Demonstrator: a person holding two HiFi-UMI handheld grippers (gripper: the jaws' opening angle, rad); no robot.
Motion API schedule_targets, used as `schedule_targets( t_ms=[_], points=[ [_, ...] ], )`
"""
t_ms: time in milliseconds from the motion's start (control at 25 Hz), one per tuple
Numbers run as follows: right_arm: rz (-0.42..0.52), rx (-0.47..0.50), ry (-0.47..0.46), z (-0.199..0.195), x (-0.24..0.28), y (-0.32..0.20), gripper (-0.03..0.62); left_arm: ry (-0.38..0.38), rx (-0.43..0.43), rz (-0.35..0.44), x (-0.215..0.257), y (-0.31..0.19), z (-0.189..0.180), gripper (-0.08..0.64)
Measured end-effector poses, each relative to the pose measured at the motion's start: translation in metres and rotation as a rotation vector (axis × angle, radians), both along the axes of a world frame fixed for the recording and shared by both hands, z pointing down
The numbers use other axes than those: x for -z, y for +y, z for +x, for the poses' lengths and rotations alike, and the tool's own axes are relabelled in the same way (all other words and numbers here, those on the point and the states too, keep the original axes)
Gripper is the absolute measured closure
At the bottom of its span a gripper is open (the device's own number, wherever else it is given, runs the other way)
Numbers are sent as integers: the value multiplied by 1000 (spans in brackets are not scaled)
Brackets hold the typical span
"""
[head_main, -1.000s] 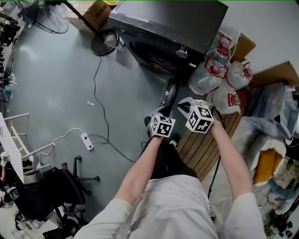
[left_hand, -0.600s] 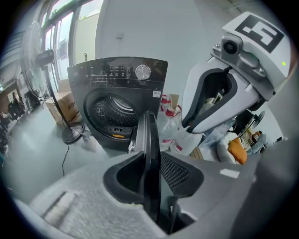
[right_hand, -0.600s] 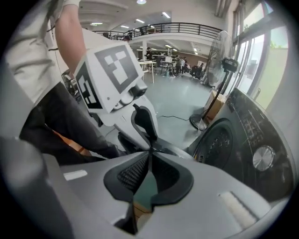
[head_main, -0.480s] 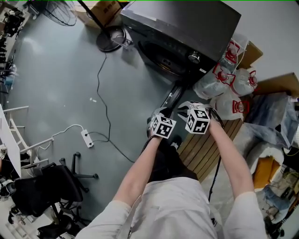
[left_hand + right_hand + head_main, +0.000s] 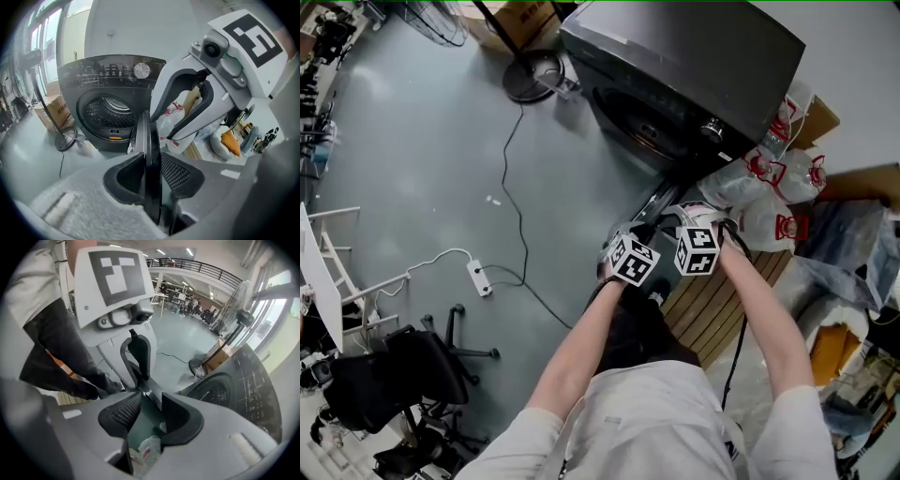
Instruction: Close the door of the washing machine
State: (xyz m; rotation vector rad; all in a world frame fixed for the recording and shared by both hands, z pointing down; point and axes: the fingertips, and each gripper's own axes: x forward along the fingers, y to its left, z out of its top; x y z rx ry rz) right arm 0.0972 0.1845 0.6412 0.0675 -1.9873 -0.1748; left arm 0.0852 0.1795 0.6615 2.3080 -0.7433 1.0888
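Jaws of the left tool [image 5: 151, 174] stand apart, the thin edge of the open door [image 5: 148, 136] between them and the right-hand pad clear of it. The right tool [image 5: 149, 412] is opening its jaws astride the same edge, not pressing it. Beyond, the door stands swung out from the dark washing machine [image 5: 684, 56], whose drum mouth is uncovered.

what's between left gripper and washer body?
Only the open door, edge-on in the left gripper view: it runs from the left gripper, between its jaws, back to the washing machine.
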Motion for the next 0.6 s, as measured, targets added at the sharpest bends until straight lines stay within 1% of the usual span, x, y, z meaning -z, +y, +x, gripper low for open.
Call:
schedule_targets(
  t_ms=[80,200,280,320,400,600],
  points=[
    [39,52,39,-5,-8,-6,443,0,-13,-5,-1,-4,-4,446],
    [141,169,132,-8,-23,-14,431,3,-28,-10,-1,-9,-9,446],
    [180,232,177,-11,-30,-17,420,28,-17,-24,-1,-12,-12,445],
    [188,249,193,-13,-33,-20,419,49,-5,-33,-1,-14,-13,445],
    [183,265,214,-17,-38,-26,419,75,4,-43,-1,-18,-16,445],
    [121,272,210,-24,-44,-32,434,54,-57,-30,-2,-27,-22,442]
  ],
)
